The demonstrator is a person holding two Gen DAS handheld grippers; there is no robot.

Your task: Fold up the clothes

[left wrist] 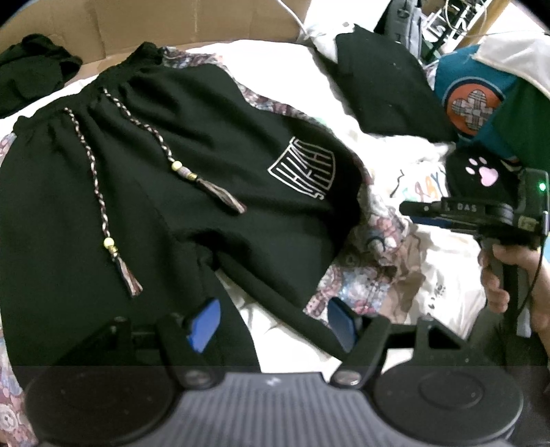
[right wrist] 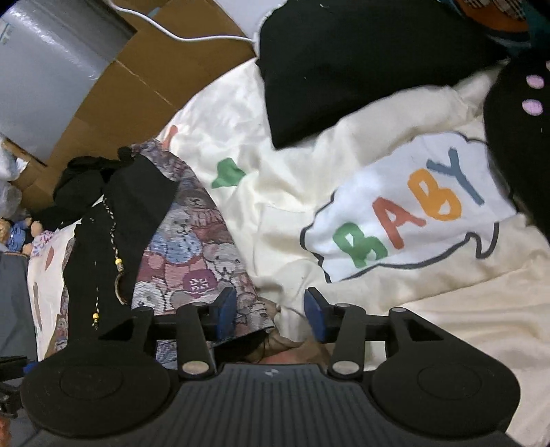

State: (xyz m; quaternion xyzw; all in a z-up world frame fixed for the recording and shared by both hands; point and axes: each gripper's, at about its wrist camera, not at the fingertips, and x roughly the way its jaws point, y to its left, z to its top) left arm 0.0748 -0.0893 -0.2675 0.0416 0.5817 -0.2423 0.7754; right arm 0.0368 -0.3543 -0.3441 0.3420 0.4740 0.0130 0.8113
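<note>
Black shorts (left wrist: 178,165) lie spread flat on a cream sheet (left wrist: 447,282), waistband toward the cardboard (left wrist: 137,24) at the far edge, legs toward the camera. Two braided drawcords (left wrist: 87,151) with beads and tassels lie across the front; white square logo (left wrist: 302,168) sits on one leg.

Left gripper (left wrist: 271,326): jaws wide open, nothing between the blue pads (left wrist: 206,323). It hovers over the crotch gap, one pad over each leg hem.

Left wrist view only:
- full outline of the shorts
- right gripper (left wrist: 481,220) from outside, held by a hand (left wrist: 498,275), just off the shorts' patterned side hem
- black bundle (left wrist: 31,75) on the cardboard, far left
- teal garment with an orange patch (left wrist: 471,106)

Right wrist view only:
- bear-print side panel (right wrist: 192,247) of the shorts in close-up
- "BABY" speech-bubble print (right wrist: 405,213) on the sheet
- small teddy (right wrist: 17,233) at the left edge
- white cable (right wrist: 192,36) over the cardboard

Right gripper (right wrist: 271,313): jaws partly open, not clamping. Bear-print hem lies by the left pad; crumpled cloth below the gap. Can't tell if a pad touches the fabric.

Both views: folded black garment (right wrist: 343,68) and a black item with pink paw print (left wrist: 481,172) on the sheet, right of the shorts.

Open room: bare sheet between the shorts' side panel and the black garment. Cardboard sits tight against the waistband side; clutter along the right.
</note>
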